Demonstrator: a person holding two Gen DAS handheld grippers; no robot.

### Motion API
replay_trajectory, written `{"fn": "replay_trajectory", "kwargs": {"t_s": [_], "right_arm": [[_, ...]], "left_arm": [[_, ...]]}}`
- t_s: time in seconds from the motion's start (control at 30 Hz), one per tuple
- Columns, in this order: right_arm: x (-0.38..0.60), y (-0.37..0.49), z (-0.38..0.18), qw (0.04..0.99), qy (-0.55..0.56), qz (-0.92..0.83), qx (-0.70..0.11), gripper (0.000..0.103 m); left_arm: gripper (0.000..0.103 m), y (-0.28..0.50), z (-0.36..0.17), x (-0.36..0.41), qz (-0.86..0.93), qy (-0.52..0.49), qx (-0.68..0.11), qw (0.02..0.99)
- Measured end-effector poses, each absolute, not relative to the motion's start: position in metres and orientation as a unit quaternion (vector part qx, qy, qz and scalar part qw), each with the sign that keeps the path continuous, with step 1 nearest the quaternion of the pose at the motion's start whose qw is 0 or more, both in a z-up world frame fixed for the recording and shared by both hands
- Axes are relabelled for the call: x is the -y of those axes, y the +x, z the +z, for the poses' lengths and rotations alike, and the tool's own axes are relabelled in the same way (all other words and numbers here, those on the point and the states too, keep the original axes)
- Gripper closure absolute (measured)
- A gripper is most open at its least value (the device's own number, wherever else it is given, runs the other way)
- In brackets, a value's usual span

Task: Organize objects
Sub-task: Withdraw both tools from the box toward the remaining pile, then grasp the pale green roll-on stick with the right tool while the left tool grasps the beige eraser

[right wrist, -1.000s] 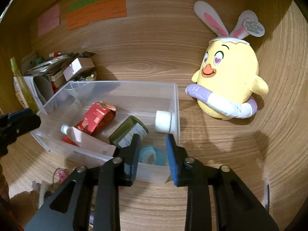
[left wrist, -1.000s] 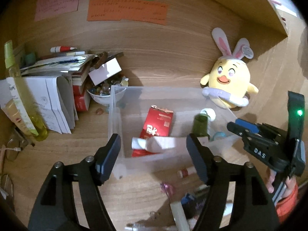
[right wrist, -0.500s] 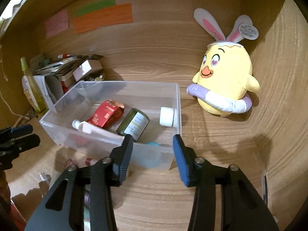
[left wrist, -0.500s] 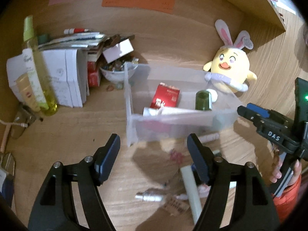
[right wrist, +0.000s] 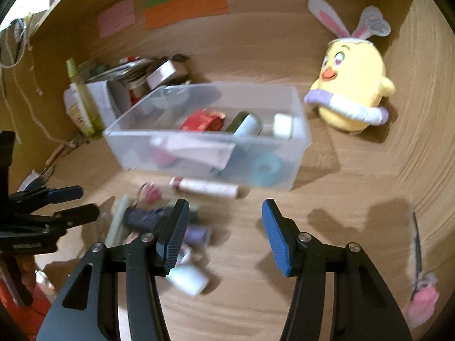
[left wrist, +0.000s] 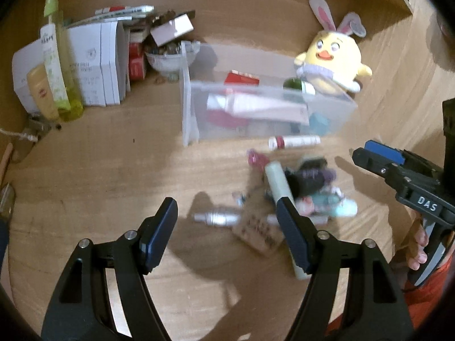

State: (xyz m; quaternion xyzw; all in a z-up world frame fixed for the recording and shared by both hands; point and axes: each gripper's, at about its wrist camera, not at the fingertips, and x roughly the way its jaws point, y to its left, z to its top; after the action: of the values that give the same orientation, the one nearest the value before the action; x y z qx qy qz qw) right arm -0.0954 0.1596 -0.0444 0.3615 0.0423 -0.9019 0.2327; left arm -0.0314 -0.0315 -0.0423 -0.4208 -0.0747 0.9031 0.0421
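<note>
A clear plastic bin (left wrist: 193, 108) (right wrist: 298, 130) stands on the wooden desk and holds a white tube (left wrist: 256, 108), a red packet (right wrist: 202, 120), a green bottle (right wrist: 244, 123) and a teal ring (right wrist: 267, 167). In front of it lies a heap of loose toiletries (left wrist: 310, 187) (right wrist: 159, 221), with a white and red tube (left wrist: 294, 142) (right wrist: 204, 187) and a small silver bottle (left wrist: 216, 218). My left gripper (left wrist: 227, 224) is open and empty above the desk, left of the heap. My right gripper (right wrist: 224, 233) is open and empty, just right of the heap.
A yellow plush chick (left wrist: 332, 56) (right wrist: 352, 91) sits right of the bin. Books, boxes, a bowl and a tall green bottle (left wrist: 57, 65) crowd the back left. A pink-handled tool (right wrist: 421, 284) lies at the far right. Wooden walls close the back and the right side.
Both grippers have pulled back and up from the bin, so the heap in front of it shows. The right gripper's jaws have opened wider.
</note>
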Motion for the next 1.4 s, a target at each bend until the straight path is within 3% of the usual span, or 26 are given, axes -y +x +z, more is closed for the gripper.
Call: {"fn": "replay_trajectory", "kwargs": {"t_s": [0.67, 0.73, 0.87, 0.9, 1.4], "right_arm": [[-0.108, -0.039, -0.050, 0.311, 0.369, -0.873, -0.066, 0.055], [-0.109, -0.035, -0.052, 0.312, 0.375, -0.871, -0.066, 0.060], [-0.108, -0.030, -0.060, 0.315, 0.392, -0.861, -0.071, 0.070], [-0.108, -0.029, -0.062, 0.316, 0.395, -0.860, -0.073, 0.070], [-0.069, -0.035, -0.083, 0.347, 0.418, -0.833, -0.110, 0.074]], "left_arm": [[0.030, -0.022, -0.057, 0.011, 0.898, -0.432, 0.022, 0.081], [0.034, -0.024, -0.058, 0.010, 0.899, -0.428, 0.021, 0.084], [0.057, -0.023, -0.058, 0.008, 0.902, -0.421, 0.022, 0.094], [0.059, -0.022, -0.057, 0.009, 0.902, -0.420, 0.027, 0.099], [0.060, 0.003, -0.060, 0.040, 0.906, -0.409, 0.068, 0.083]]}}
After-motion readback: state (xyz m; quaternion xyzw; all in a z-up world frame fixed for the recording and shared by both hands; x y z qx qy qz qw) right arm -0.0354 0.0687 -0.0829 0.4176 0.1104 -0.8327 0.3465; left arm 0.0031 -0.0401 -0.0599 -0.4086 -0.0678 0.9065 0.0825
